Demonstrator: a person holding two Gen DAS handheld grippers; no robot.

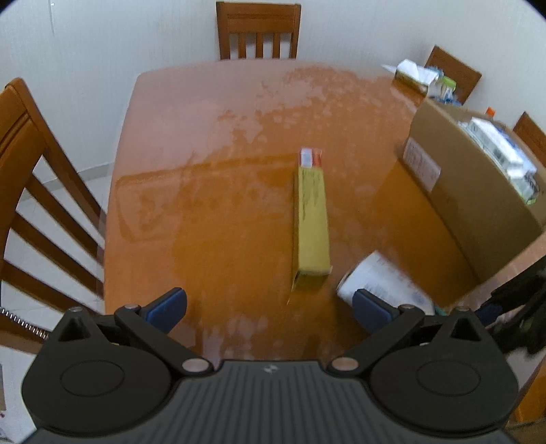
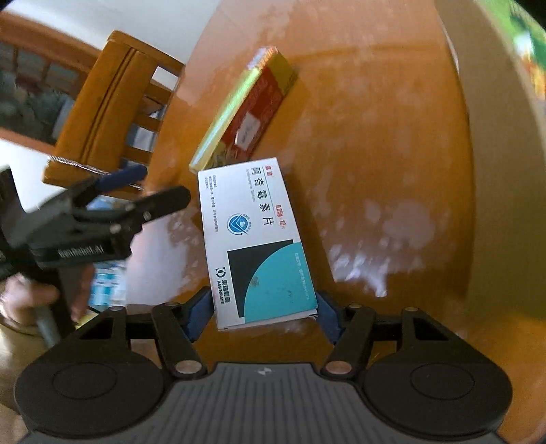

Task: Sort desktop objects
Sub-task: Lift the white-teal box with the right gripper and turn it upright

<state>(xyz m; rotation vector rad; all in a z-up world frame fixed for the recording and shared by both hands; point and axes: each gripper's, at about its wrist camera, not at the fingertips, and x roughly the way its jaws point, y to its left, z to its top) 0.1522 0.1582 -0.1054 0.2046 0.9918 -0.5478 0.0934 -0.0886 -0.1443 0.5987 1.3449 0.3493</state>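
My right gripper [image 2: 264, 316] is shut on a white and teal medicine box [image 2: 252, 239], its blue pads [image 2: 198, 316] pressing on the box's two long sides just above the orange table [image 2: 375, 136]. The same box [image 1: 382, 283] shows at the lower right of the left wrist view. A long yellow and red carton [image 1: 312, 218] lies flat mid-table, just beyond the white box [image 2: 245, 109]. My left gripper [image 1: 269, 307] hangs open above the near table edge with nothing between its fingers; it also appears to the left in the right wrist view [image 2: 150, 189].
A large cardboard box [image 1: 460, 191] holding several packets stands at the table's right side; its wall [image 2: 494, 170] is close on my right. A tissue pack [image 1: 413, 73] lies behind it. Wooden chairs stand at the far side [image 1: 257, 30] and the left [image 1: 41, 191].
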